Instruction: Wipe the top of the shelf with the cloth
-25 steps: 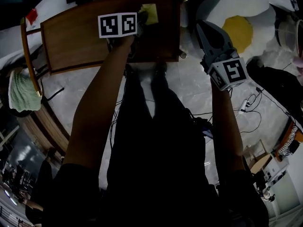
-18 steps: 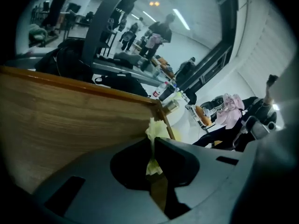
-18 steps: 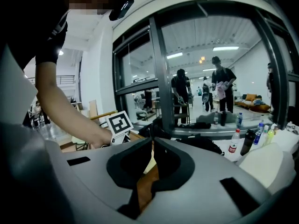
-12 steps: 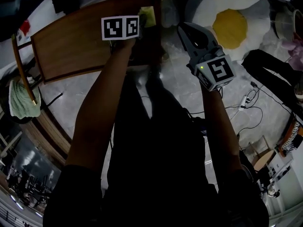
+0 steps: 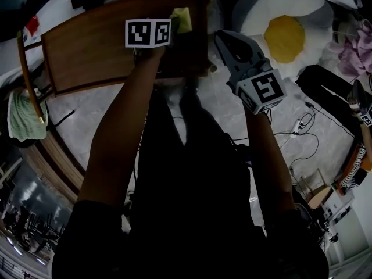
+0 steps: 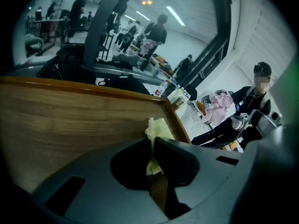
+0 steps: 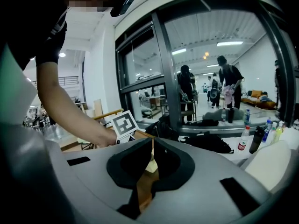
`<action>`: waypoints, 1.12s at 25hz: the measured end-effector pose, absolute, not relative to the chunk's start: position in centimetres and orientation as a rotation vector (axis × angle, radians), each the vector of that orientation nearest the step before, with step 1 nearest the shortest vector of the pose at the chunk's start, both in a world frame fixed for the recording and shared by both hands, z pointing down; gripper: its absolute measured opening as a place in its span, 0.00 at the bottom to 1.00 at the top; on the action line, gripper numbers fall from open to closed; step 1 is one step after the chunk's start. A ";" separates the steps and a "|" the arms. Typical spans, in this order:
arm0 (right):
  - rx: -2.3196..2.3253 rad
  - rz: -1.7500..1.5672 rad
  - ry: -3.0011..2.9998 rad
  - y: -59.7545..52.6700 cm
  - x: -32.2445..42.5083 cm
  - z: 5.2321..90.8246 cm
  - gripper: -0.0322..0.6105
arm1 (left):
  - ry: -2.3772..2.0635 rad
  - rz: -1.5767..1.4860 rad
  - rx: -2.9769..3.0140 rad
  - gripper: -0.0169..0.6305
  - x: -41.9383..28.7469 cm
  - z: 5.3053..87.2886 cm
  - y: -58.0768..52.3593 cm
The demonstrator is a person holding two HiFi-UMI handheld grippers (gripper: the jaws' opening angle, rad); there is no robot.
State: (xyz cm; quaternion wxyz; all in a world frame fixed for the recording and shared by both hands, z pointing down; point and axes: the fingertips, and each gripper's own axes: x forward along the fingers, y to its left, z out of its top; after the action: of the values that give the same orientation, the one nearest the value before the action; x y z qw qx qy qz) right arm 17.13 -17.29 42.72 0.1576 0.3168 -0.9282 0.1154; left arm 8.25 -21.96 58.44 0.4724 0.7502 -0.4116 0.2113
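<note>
The wooden shelf top (image 5: 93,51) lies below me at the upper left of the head view. A pale yellow cloth (image 5: 182,18) rests near its far right corner, with my left gripper (image 5: 172,28) shut on it. In the left gripper view the cloth (image 6: 158,128) sticks out past the closed jaw tips of the left gripper (image 6: 153,143) and lies on the wood (image 6: 70,120). My right gripper (image 5: 222,38) hangs just off the shelf's right edge, shut with nothing held. In its own view the right gripper (image 7: 152,144) points across the shelf toward the left gripper's marker cube (image 7: 124,123).
A fried-egg cushion (image 5: 285,34) lies on the floor right of the shelf. A green towel (image 5: 20,114) hangs on a rail at the left. Cables (image 5: 308,135) trail over the floor at the right. Bottles (image 7: 243,139) and several people show in the background.
My right gripper has moved left, from beside the cushion to the shelf's right edge. The left gripper stays shut on the cloth at about the same spot.
</note>
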 end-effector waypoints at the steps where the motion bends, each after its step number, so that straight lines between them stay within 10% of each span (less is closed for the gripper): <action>1: 0.901 0.329 -2.655 -17.1 16.5 42.7 0.09 | -1.007 0.516 1.834 0.08 7.7 58.5 -21.8; 28: 0.724 0.355 -2.663 -12.2 -2.7 44.2 0.09 | -1.144 0.490 1.747 0.08 -17.2 59.9 -17.0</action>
State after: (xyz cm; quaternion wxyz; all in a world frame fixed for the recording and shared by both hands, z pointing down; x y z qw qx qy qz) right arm -2.65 -12.23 44.17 0.1786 0.2560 -0.9417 0.1254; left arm -17.15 -16.98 59.88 0.4780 0.7153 -0.4686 0.2006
